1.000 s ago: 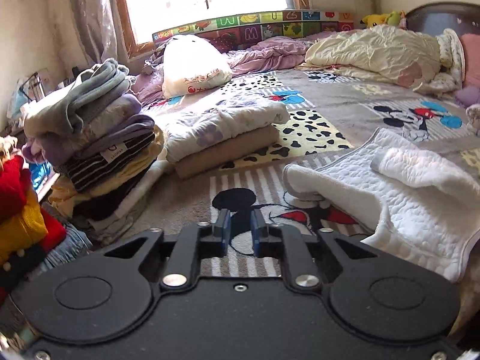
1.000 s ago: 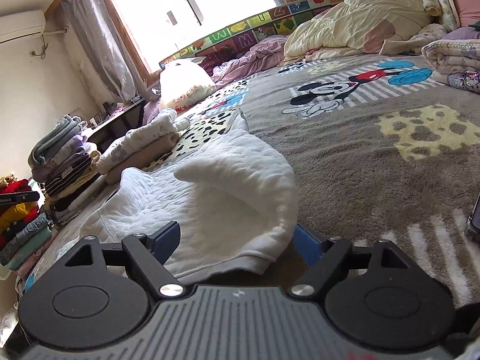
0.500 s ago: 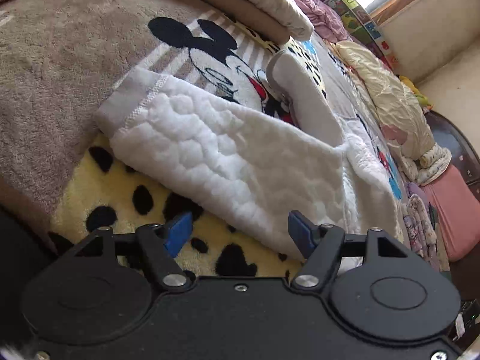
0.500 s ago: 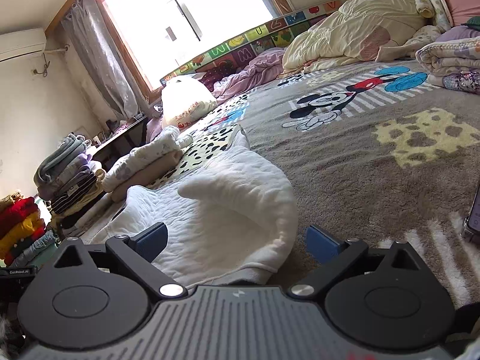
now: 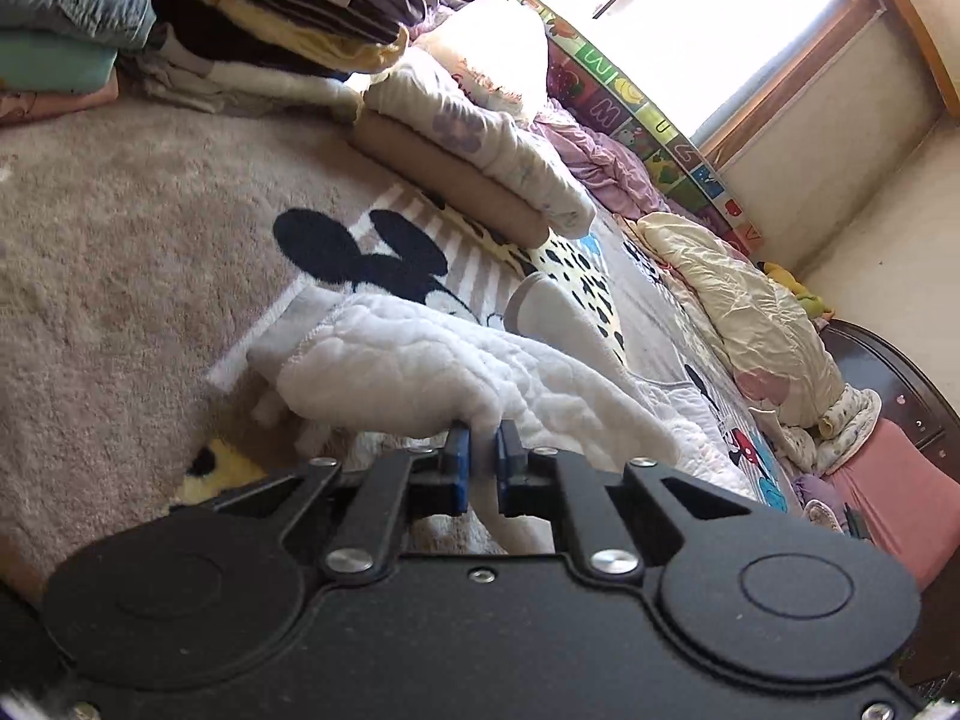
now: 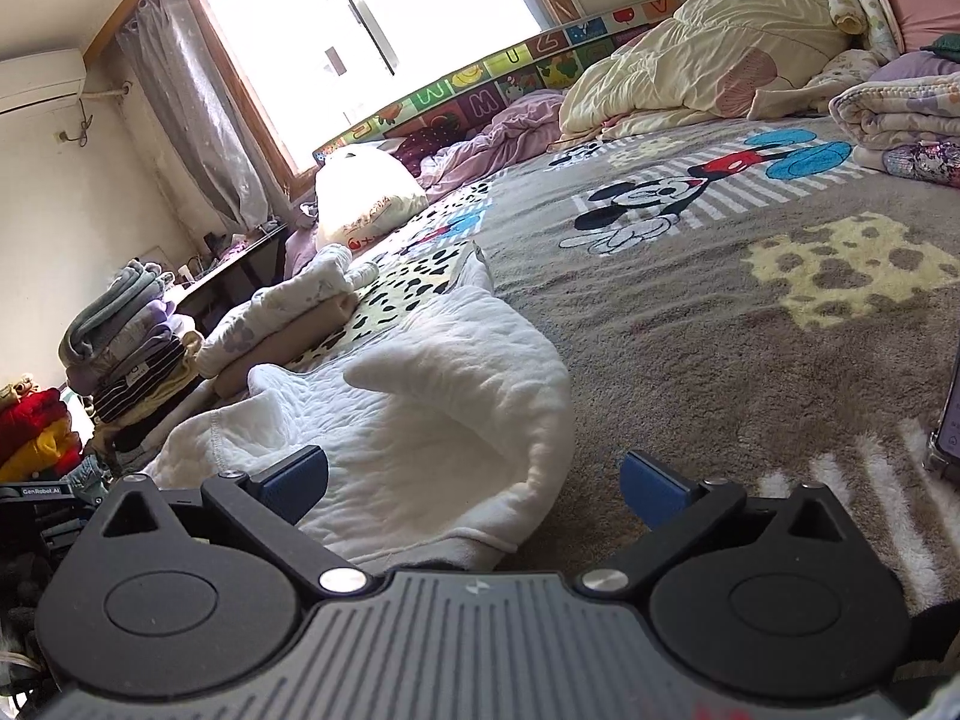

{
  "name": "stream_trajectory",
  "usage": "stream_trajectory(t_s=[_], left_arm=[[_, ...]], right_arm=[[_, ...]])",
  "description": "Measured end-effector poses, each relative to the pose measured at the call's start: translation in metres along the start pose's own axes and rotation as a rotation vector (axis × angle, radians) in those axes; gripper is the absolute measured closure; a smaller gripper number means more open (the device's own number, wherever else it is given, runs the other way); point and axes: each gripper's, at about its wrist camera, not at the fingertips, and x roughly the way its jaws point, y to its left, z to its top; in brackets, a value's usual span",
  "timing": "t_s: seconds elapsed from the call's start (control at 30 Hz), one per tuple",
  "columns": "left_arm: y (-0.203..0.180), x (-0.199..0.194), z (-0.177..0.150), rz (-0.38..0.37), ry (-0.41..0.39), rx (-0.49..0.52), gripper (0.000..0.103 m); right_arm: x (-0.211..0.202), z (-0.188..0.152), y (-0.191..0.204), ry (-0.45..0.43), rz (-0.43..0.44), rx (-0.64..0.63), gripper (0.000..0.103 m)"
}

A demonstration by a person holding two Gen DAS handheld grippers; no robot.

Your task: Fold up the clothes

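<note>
Pinching the near edge of the white quilted top (image 5: 420, 372), the left tool (image 5: 482, 450) is pressed together on cloth. It lies on the bed blanket (image 6: 690, 330), stretching far-right; the right tool (image 6: 474, 483), spread, hovers just beside its hem.

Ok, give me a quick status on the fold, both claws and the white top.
Left claw shut on white top, edge pinched. Right claw open, straddling its hem, not gripping. Phone at right, off the cloth.
</note>
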Motion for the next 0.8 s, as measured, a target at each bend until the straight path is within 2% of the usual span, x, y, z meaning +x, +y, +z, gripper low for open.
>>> stream_trajectory(t_s=[0.2,0.27,0.3,0.37,0.4,0.43,0.5,0.6,0.67,0.8], left_arm=[[0.01,-0.009,0.035,0.081,-0.112,0.025,0.097],[0.014,-0.005,0.04,0.154,-0.124,0.025,0.094],[0.011,-0.004,0.039,0.225,-0.12,0.057,0.09],[0.002,-0.005,0.034,0.352,-0.13,0.125,0.074],[-0.002,-0.01,0.03,0.38,-0.163,0.143,0.062],[-0.005,-0.018,0.027,0.381,-0.206,0.15,0.058],[-0.014,-0.03,0.026,0.326,-0.259,0.174,0.056],[-0.03,-0.033,0.035,0.264,-0.288,0.204,0.051],[-0.033,-0.024,0.047,0.224,-0.282,0.152,0.049],[-0.018,-0.001,0.072,0.21,-0.257,-0.088,0.049]], right_arm=[[0.002,0.0,0.003,0.003,-0.029,-0.016,0.0],[0.003,0.0,0.004,0.001,-0.03,-0.018,0.0],[0.003,0.0,0.003,0.001,-0.028,-0.018,0.0],[0.003,0.0,0.003,0.0,-0.022,-0.017,0.0],[0.002,0.0,0.003,-0.006,-0.022,-0.018,0.0],[0.002,0.0,0.004,-0.017,-0.023,-0.02,0.0],[0.001,-0.001,0.003,-0.031,-0.019,-0.018,0.0],[0.002,0.0,0.002,-0.042,-0.017,-0.014,0.0],[0.006,0.001,0.002,-0.02,-0.015,-0.007,0.0],[0.012,0.002,0.007,0.032,-0.019,-0.029,0.0]])
